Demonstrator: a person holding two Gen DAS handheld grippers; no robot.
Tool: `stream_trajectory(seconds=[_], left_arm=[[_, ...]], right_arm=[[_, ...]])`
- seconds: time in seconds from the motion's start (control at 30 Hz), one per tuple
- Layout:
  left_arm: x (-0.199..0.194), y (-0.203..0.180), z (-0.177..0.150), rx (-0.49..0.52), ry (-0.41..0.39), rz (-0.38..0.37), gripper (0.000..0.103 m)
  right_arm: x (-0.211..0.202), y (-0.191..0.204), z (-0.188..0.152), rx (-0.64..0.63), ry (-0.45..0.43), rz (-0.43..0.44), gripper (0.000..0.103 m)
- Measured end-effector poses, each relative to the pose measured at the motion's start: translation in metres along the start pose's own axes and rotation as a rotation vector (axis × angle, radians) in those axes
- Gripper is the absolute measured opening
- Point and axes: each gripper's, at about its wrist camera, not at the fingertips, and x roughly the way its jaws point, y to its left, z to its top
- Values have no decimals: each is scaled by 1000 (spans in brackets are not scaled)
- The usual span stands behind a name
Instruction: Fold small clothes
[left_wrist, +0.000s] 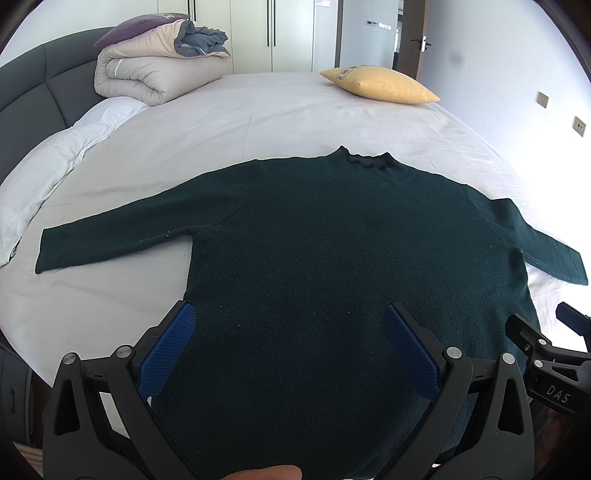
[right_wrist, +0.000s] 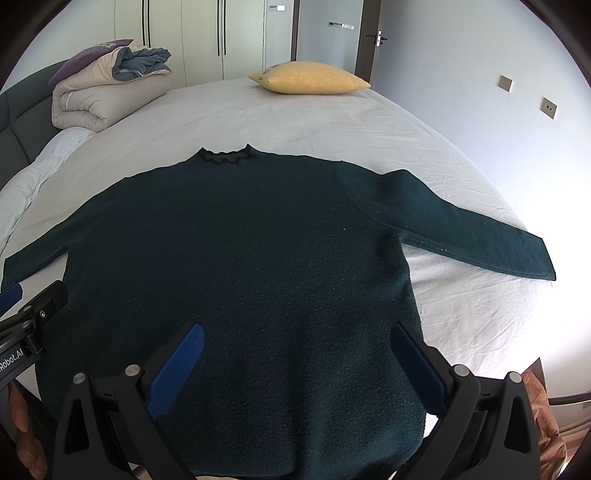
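A dark green sweater (left_wrist: 332, 240) lies flat on the white bed sheet (left_wrist: 258, 110), collar away from me and both sleeves spread out to the sides. It also shows in the right wrist view (right_wrist: 240, 251). My left gripper (left_wrist: 288, 314) is open and empty above the sweater's lower left part. My right gripper (right_wrist: 295, 332) is open and empty above its lower right part. The right gripper also shows at the right edge of the left wrist view (left_wrist: 543, 325), and the left gripper at the left edge of the right wrist view (right_wrist: 29, 295).
A folded beige quilt (left_wrist: 147, 70) with grey cloth and a purple cushion lies at the far left by the dark headboard (left_wrist: 33, 88). A yellow pillow (left_wrist: 384, 85) lies at the far right. Wardrobe doors and a wall stand beyond the bed.
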Motion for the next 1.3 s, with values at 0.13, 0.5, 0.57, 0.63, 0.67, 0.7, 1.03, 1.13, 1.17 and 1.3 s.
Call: stream_trajectory(seconds=[0.13,0.5,0.57,0.63,0.67,0.7,1.03,1.13,1.17,1.3], left_arm=[[0,0,-1,0,0,0,103],[3,2,-5,-2,2,-2,103],[4,2,-6,-2,2,-3,103],[5,1,-7,0,4,-3,103],[6,1,-7,-1,4,-3,103],[5,0,-7,-1,5,-4,103],[12,-6,-10,0,34,-1,103],[17,-8,-11,5,45,-33,103],[19,-7,-10,-4,49,-73,103],[29,-1,-7,-100,86,-249,103]], right_arm=[[0,0,0,0,0,1,103],[1,1,0,-1,1,2,103],[1,1,0,-1,2,2,103],[1,1,0,0,2,2,103],[1,1,0,0,1,1,103],[1,2,0,-1,1,1,103],[2,-8,0,27,-8,27,103],[2,-38,5,107,-27,78,103],[2,-50,6,137,-36,94,103],[5,-145,11,386,-82,163,103]])
